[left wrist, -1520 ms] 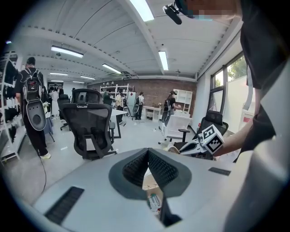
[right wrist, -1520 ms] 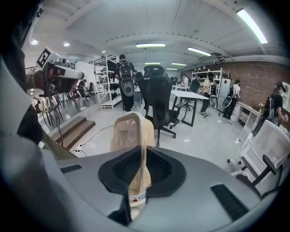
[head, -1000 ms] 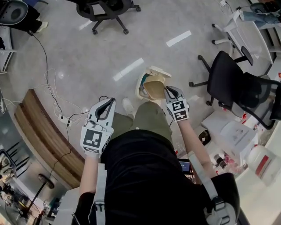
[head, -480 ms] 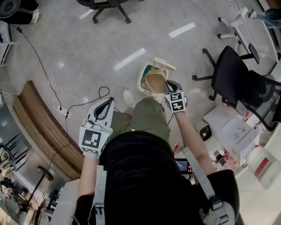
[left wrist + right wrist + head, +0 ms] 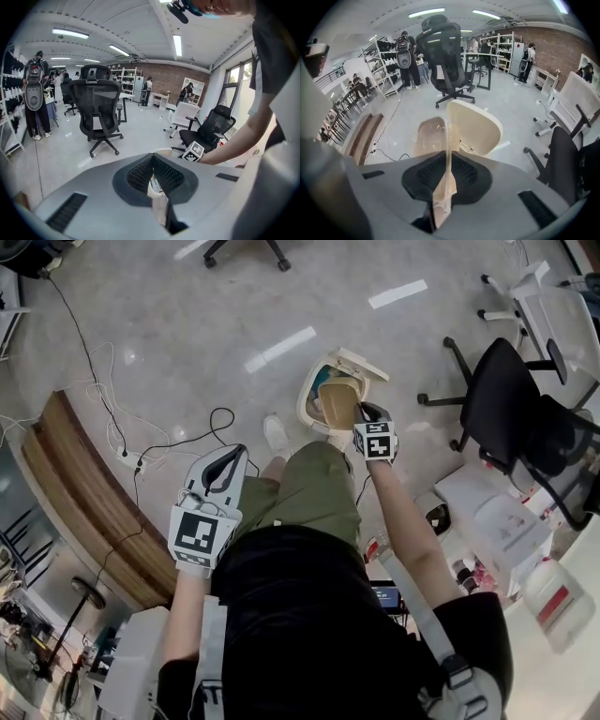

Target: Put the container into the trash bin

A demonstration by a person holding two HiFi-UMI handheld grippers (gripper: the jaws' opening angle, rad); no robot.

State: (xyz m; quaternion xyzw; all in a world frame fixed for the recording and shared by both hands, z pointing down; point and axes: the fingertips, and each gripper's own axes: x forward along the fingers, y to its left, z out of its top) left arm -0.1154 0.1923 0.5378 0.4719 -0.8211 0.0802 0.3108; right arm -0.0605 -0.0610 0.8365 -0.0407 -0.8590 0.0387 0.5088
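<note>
Right tool clamps container edge | over trash bin mouth

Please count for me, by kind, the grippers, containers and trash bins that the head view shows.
Grippers: 2, the left gripper and the right gripper
Container: 1
Trash bin: 1
Total: 4

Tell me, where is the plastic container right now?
In the head view the plastic container sits upper middle, pinched by its edge in the right hand-held gripper. It is at the open mouth of the cream trash bin, ahead of the person's knee.
</note>
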